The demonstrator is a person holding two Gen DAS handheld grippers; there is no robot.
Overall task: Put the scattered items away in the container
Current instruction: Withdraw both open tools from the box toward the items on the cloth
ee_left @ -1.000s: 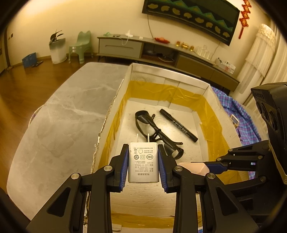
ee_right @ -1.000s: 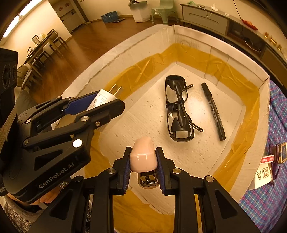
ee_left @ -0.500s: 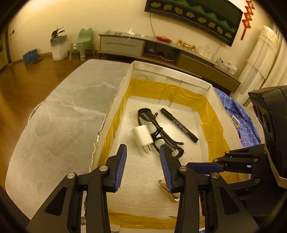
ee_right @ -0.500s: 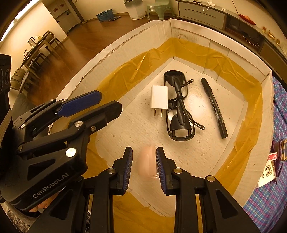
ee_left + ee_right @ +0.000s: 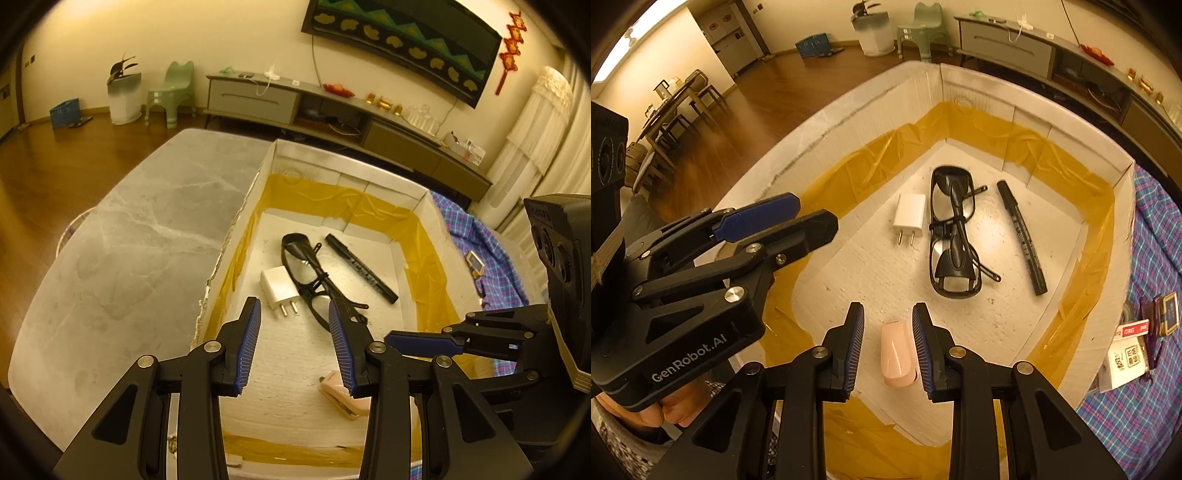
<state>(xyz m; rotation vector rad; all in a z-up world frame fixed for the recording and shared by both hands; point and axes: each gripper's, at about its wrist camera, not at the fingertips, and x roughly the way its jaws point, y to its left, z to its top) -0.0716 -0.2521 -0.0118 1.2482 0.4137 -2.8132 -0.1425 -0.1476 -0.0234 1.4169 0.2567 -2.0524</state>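
with the white charger (image 5: 279,288) and pink stapler (image 5: 897,352) lying loose on the foam box (image 5: 979,92) floor, charger mid-floor and stapler by the near wall, both the left gripper (image 5: 293,345) and right gripper (image 5: 887,349) gape empty, so lift each straight up clear of the walls.

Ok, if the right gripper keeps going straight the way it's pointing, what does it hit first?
Probably the pink stapler, lying on the box floor between the right gripper's open fingers; its pads would likely straddle it and reach the foam floor. Depth is unclear.
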